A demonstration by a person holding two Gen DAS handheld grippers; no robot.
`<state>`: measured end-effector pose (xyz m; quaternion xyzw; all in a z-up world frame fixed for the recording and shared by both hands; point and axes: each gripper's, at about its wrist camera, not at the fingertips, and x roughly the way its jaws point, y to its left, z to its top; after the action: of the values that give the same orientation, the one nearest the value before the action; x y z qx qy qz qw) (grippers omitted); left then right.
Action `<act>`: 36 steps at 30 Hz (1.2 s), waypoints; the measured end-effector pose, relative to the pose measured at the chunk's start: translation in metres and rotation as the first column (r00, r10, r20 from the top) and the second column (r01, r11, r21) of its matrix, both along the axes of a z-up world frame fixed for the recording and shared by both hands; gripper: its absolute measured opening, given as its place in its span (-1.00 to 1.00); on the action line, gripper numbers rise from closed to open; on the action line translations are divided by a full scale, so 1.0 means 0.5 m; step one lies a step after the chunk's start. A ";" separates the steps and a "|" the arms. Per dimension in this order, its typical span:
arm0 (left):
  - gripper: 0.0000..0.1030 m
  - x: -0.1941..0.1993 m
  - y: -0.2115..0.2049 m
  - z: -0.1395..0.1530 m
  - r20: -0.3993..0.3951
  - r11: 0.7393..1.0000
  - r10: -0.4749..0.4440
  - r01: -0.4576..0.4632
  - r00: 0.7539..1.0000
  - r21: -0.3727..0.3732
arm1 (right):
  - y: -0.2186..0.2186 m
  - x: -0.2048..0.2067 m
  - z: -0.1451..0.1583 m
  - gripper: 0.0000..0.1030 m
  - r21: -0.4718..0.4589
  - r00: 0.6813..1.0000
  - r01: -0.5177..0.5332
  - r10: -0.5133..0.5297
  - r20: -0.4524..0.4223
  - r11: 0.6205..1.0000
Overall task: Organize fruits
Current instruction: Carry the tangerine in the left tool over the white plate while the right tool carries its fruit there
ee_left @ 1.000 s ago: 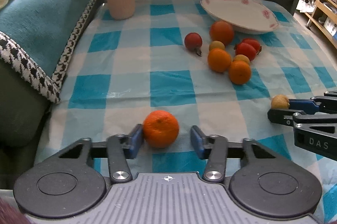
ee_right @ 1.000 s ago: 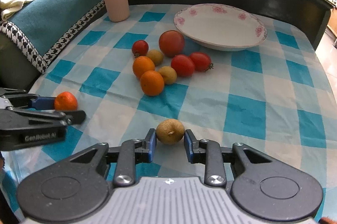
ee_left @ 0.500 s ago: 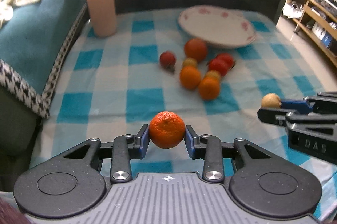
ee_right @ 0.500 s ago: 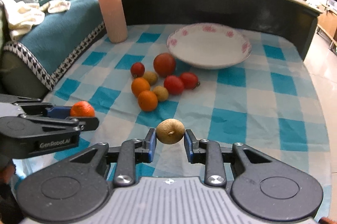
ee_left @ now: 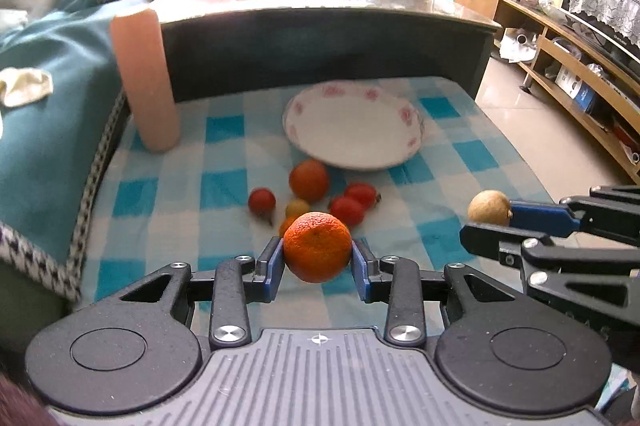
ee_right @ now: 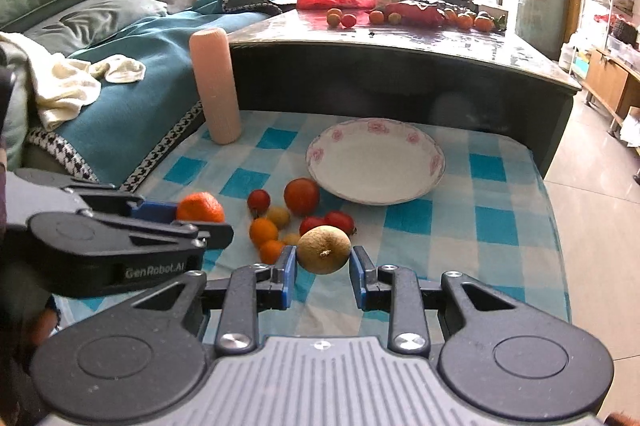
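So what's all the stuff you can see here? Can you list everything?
mandarin: one, orange, gripped in the left tool
round fruit: one, tan, gripped in the right tool
loose fruits: eight, red, orange and yellow, bunched on the cloth in front of the plate
plate: one, white with pink flowers, on the cloth, nothing in it
cylinder: one, pink, upright at the cloth's far left corner
cloth: one, blue and white checks
blanket: one, teal, left of the cloth
left tool: black, blue pads, shut
right tool: black, blue pads, shut
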<state>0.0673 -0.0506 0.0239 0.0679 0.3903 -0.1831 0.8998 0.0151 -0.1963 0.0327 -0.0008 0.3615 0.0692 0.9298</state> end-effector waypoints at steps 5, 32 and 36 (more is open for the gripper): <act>-0.15 0.051 -0.001 -0.005 -0.016 1.000 0.014 -0.015 1.000 -0.024 | 0.003 0.048 -0.008 -0.13 -0.003 1.000 0.009 -0.009 -0.010 1.000; -0.18 0.268 -0.114 -0.071 -0.079 1.000 -0.016 0.018 0.997 0.025 | -0.094 0.313 -0.099 -0.13 -0.022 0.993 0.082 -0.083 -0.086 0.996; -0.18 0.285 -0.116 -0.078 -0.088 1.000 -0.014 0.016 0.996 0.015 | -0.100 0.327 -0.108 -0.13 -0.016 0.992 0.086 -0.087 -0.088 0.996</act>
<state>0.2099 -0.1088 -0.0151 0.0698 0.4302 -0.1896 0.8798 0.1787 -0.2461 -0.0213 0.0122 0.4027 0.0265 0.9149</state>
